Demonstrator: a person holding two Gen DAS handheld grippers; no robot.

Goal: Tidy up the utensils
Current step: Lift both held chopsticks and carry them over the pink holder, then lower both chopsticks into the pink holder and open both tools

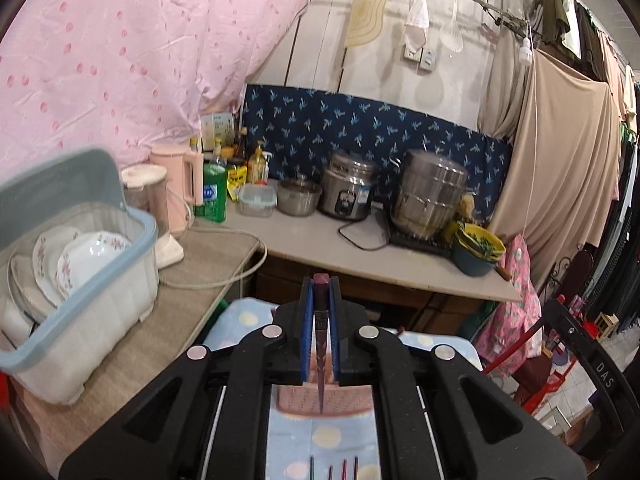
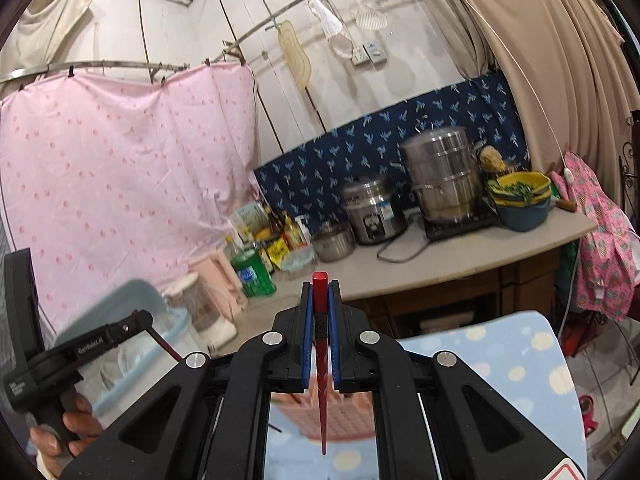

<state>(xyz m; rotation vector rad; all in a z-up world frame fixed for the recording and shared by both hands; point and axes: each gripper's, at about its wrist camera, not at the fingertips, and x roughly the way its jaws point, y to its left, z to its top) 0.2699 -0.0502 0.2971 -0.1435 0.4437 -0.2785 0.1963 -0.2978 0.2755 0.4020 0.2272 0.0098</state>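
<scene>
Above dotted cloth [image 2: 516, 364] | left gripper [image 2: 158, 330] label "GenRobot.AI" | strap [image 1: 602, 374] "DAS"

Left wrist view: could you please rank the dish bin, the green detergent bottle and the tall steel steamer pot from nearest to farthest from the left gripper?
1. Dish bin, close on the left of the left gripper, which is shut on a dark chopstick.
2. Green detergent bottle, farther back, left of centre.
3. Tall steel steamer pot, back right by the blue cloth.
</scene>
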